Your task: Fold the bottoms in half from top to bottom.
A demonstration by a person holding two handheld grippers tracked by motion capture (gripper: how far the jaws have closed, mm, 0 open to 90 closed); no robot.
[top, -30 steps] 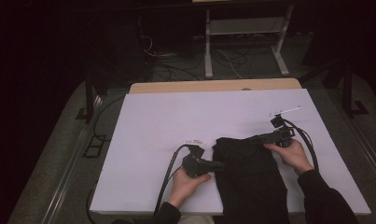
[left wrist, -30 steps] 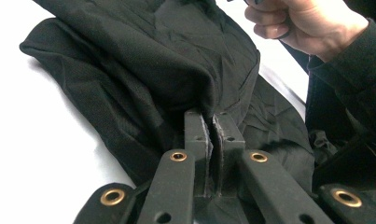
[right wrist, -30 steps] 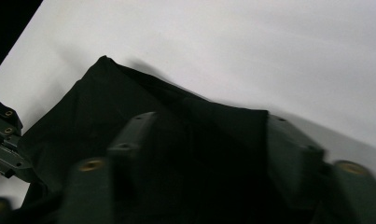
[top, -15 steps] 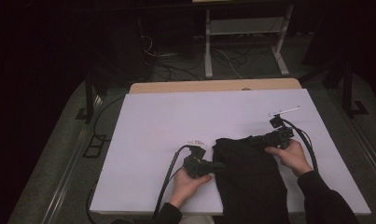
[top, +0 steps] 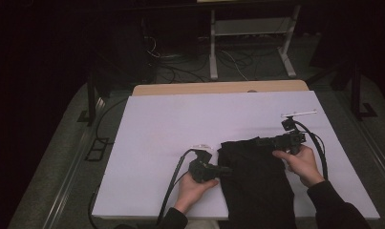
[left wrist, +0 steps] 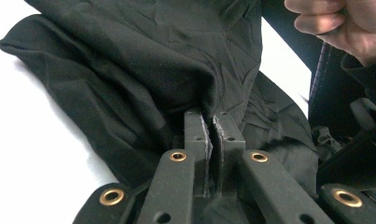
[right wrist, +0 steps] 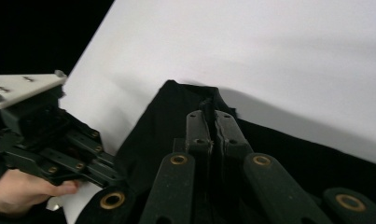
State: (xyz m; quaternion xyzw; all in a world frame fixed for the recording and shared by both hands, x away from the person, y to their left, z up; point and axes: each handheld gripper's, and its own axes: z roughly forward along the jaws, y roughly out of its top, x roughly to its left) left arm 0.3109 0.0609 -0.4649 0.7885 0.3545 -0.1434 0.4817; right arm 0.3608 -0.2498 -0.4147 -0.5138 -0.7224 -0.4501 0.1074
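A black cloth lies on the white table, at its front right, and runs off the near edge. My left gripper is shut on a fold at the cloth's left edge. The dark fabric bunches between the fingertips. My right gripper is shut on the cloth's far edge, near its top right corner. In the right gripper view the left gripper shows at the lower left, held in a hand.
White table surface spreads to the left and behind the cloth. A wooden board borders the table's far edge. Beyond it are a metal stand and floor cables. Each gripper trails a black cable.
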